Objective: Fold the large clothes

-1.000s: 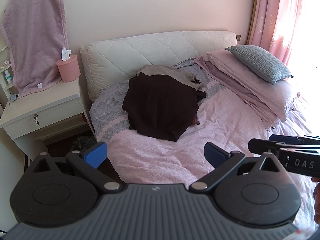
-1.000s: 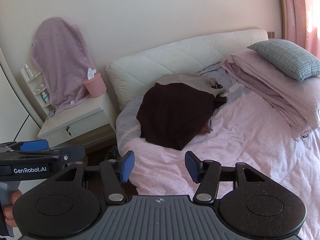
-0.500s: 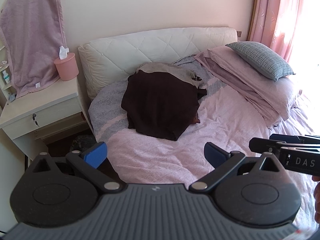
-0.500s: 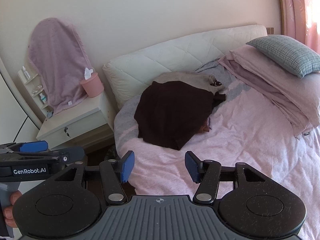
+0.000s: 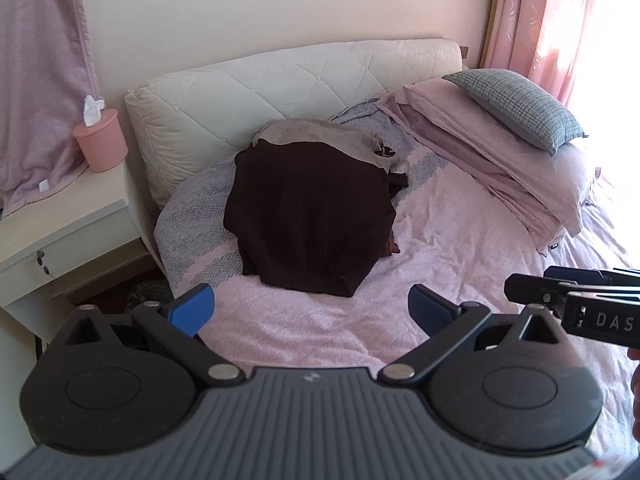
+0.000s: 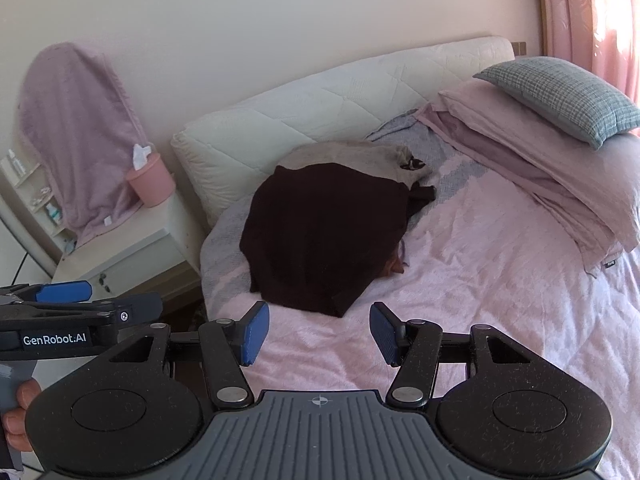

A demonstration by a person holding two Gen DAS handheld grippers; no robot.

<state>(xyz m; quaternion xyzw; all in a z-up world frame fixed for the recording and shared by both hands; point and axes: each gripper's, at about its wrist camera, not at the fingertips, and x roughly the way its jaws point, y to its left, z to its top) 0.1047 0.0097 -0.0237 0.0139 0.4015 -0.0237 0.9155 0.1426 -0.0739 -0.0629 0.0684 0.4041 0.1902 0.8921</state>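
Left wrist view, dark garment heaped on bed, left gripper open

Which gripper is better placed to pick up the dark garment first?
Right, slightly. The right gripper is open, with the dark garment hem just beyond it. The left gripper is open too, but sits farther back.

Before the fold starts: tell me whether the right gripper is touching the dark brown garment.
Apart. In the right wrist view the right gripper is open, with bare pink bedspread between its fingertips and the dark brown garment.
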